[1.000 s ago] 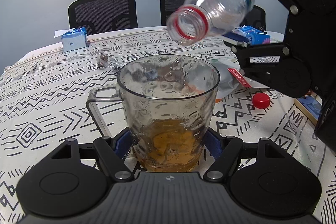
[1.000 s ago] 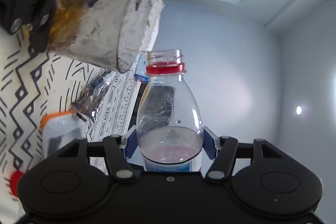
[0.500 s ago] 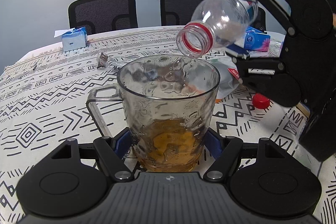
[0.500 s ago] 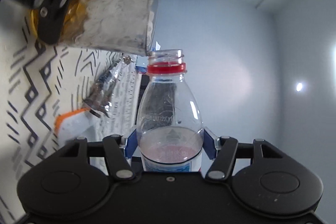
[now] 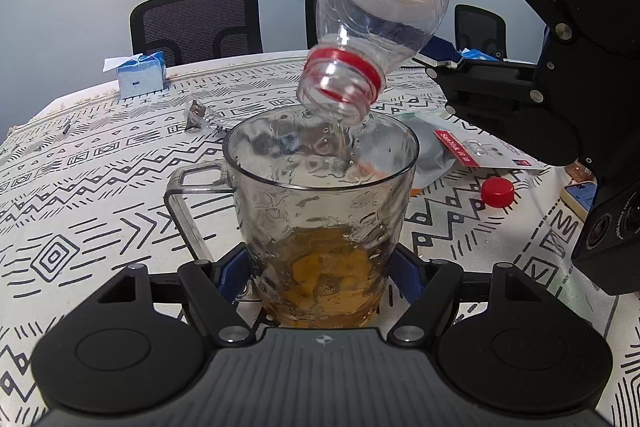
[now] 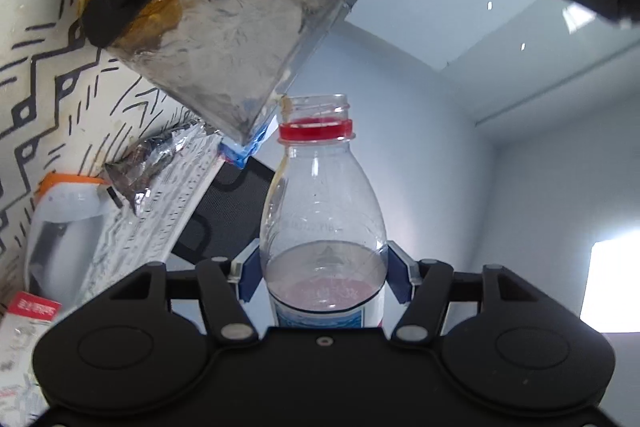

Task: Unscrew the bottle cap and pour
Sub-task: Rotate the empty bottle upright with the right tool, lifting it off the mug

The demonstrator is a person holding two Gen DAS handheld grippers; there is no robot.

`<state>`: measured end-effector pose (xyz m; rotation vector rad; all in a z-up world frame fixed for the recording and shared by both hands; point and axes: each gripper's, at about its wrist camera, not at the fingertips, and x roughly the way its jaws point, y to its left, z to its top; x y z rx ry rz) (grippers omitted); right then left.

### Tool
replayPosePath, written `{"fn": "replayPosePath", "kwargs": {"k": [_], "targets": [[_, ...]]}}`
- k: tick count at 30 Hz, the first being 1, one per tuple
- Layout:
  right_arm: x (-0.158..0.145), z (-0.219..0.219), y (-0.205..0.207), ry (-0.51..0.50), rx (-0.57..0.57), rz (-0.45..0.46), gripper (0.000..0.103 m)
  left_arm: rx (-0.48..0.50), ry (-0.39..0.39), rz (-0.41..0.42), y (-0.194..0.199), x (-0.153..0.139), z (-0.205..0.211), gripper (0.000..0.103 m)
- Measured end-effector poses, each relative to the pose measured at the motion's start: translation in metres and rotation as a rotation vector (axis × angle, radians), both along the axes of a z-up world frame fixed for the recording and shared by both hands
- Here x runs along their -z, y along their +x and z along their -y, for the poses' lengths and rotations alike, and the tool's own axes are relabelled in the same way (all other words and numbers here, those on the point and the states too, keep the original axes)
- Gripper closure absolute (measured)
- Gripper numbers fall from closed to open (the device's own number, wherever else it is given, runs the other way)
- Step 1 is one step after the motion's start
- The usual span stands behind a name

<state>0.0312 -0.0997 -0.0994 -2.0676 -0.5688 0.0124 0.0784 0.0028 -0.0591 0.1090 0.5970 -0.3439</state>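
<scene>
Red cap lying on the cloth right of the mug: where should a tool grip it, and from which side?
Grip the cap across its ribbed side wall, coming from above with fingers pointing down. It lies flat on the tablecloth, a short round disc, so any pair of opposite sides works. It looks clear of the packet behind it, so there seems room for fingers.

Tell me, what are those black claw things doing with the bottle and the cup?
A person is working two handheld grippers. The right gripper grips a clear plastic bottle and tips its open mouth over a glass mug, so liquid is streaming in. The left gripper holds the mug steady on the patterned tablecloth. Amber liquid sits at the mug's bottom. The bottle's red cap is already off, lying on the cloth beside the mug.
</scene>
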Motion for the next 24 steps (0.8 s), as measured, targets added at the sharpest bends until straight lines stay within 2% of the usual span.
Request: {"fn": "replayPosePath", "kwargs": {"k": [4, 6, 10, 13, 14, 16, 18, 19, 21, 24], "targets": [[-0.001, 0.0, 0.003, -0.021, -0.011, 0.034, 0.038, 0.0, 0.0, 0.0, 0.001, 0.0, 0.0, 0.032], [-0.003, -0.001, 0.004, 0.001, -0.009, 0.017, 0.038, 0.001, -0.001, 0.0, 0.0, 0.0, 0.001, 0.032], [-0.014, -0.005, 0.003, 0.186, 0.021, -0.108, 0.038, 0.005, -0.014, -0.005, 0.003, 0.0, 0.0, 0.032], [-0.031, -0.007, 0.005, 0.433, 0.062, -0.264, 0.038, 0.012, -0.027, -0.008, 0.006, 0.0, -0.002, 0.032], [-0.04, -0.006, 0.007, 0.545, 0.081, -0.347, 0.038, 0.019, -0.027, -0.009, 0.007, 0.0, -0.003, 0.032], [-0.06, -0.001, 0.012, 0.786, 0.104, -0.53, 0.038, 0.032, -0.028, -0.01, 0.009, 0.0, -0.003, 0.031], [-0.087, 0.016, 0.023, 1.122, 0.136, -0.77, 0.038, 0.036, -0.039, -0.014, 0.011, 0.0, -0.005, 0.03], [-0.096, 0.026, 0.027, 1.253, 0.147, -0.872, 0.038, 0.039, -0.048, -0.016, 0.012, 0.001, -0.007, 0.03], [-0.105, 0.044, 0.034, 1.461, 0.161, -1.038, 0.038, 0.043, -0.052, -0.02, 0.012, 0.001, -0.007, 0.03], [-0.105, 0.064, 0.041, 1.705, 0.208, -1.154, 0.038, 0.051, -0.052, -0.019, 0.011, 0.001, -0.008, 0.028]]}}
